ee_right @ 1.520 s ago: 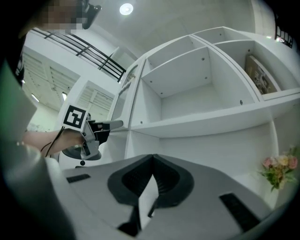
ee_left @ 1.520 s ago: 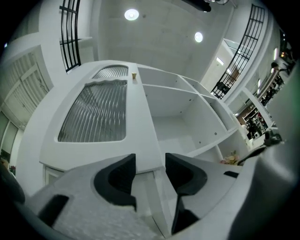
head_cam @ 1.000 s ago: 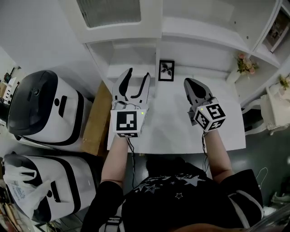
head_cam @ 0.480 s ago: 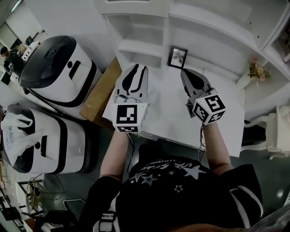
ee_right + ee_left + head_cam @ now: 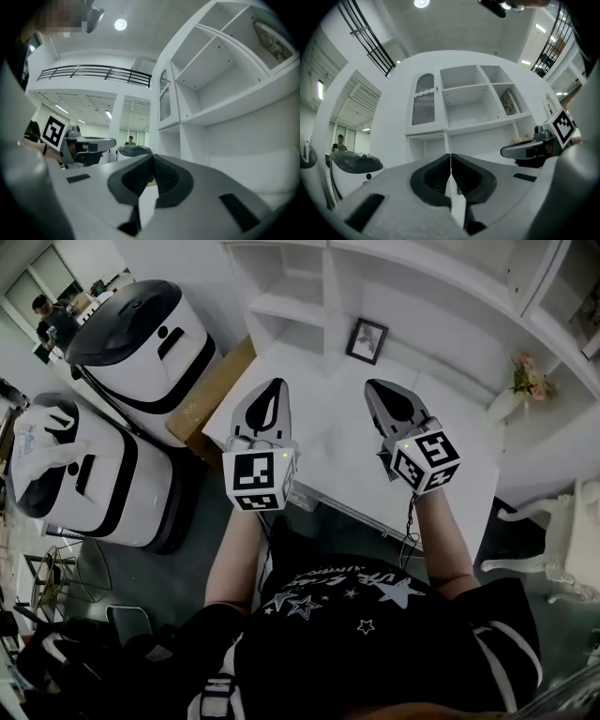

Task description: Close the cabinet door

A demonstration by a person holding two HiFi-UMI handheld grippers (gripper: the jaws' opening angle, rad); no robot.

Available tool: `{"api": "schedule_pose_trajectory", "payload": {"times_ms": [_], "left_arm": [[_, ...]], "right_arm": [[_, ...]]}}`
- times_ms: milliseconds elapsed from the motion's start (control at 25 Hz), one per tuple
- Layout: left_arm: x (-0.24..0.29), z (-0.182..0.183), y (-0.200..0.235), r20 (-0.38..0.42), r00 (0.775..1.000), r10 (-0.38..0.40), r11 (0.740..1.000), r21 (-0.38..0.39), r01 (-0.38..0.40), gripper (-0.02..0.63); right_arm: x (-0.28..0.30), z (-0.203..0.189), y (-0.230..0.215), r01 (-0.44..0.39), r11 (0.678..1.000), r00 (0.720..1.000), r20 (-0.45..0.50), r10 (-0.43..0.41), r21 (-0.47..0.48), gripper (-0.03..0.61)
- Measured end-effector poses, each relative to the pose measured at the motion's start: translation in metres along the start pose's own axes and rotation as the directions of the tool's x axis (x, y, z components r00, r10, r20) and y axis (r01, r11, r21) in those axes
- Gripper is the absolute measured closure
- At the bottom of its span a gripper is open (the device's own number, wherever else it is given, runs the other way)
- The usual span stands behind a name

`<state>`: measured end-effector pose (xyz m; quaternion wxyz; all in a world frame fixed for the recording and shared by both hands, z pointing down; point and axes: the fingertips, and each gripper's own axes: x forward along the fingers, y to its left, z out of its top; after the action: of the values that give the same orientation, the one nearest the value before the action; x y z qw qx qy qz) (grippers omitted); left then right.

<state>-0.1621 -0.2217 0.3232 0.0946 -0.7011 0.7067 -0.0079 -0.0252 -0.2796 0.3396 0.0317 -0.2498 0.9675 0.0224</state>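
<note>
The cabinet door (image 5: 424,105), white with an arched ribbed pane, sits at the upper left of the white shelf unit (image 5: 309,287) and looks flush with the front. It shows edge-on in the right gripper view (image 5: 165,101). My left gripper (image 5: 272,390) hangs over the white desk (image 5: 347,465), well short of the shelves. Its jaws are closing and meet tip to tip (image 5: 450,157), with nothing between them. My right gripper (image 5: 380,390) is level beside it, shut and empty (image 5: 152,159). Neither touches the door.
A framed picture (image 5: 367,340) leans at the back of the desk, with a vase of flowers (image 5: 530,381) to the right. Two big white-and-black machines (image 5: 141,329) (image 5: 84,474) and a brown board (image 5: 211,385) stand left of the desk. A white chair (image 5: 562,540) is at right.
The left jaws went from wide open to shut. Both grippers drew back from the shelf unit toward the desk's near edge, and the view swung left and away from the cabinet.
</note>
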Motion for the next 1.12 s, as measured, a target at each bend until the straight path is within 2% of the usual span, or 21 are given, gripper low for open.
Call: {"api": "schedule_pose_trajectory", "payload": {"times_ms": [200, 400, 480, 760, 960, 1120], "left_arm": [[-0.044, -0.014, -0.032, -0.052, 0.996, 0.07, 0.997, -0.033, -0.072, 0.604], [-0.085, -0.038, -0.067, -0.134, 0.989, 0.067, 0.986, -0.141, -0.086, 0.604], [-0.098, -0.046, -0.076, -0.163, 0.985, 0.065, 0.983, -0.159, -0.091, 0.604], [-0.128, -0.067, -0.1, -0.217, 0.974, 0.059, 0.982, -0.161, -0.095, 0.604], [-0.162, -0.081, -0.108, -0.248, 0.965, 0.087, 0.975, -0.176, -0.133, 0.604], [-0.196, -0.084, -0.102, -0.26, 0.959, 0.116, 0.973, -0.166, -0.163, 0.604]], "right_arm": [[-0.046, -0.013, 0.011, -0.062, 0.998, 0.998, -0.016, 0.063, 0.017, 0.574], [-0.085, -0.029, 0.018, -0.084, 0.995, 0.995, -0.05, 0.086, 0.049, 0.574], [-0.097, -0.033, 0.022, -0.084, 0.995, 0.995, -0.054, 0.088, 0.062, 0.574], [-0.124, -0.055, 0.031, -0.091, 0.991, 0.991, -0.085, 0.099, 0.095, 0.574], [-0.134, -0.075, 0.048, -0.127, 0.986, 0.981, -0.131, 0.142, 0.11, 0.574], [-0.136, -0.081, 0.072, -0.144, 0.982, 0.978, -0.133, 0.16, 0.12, 0.574]]}}
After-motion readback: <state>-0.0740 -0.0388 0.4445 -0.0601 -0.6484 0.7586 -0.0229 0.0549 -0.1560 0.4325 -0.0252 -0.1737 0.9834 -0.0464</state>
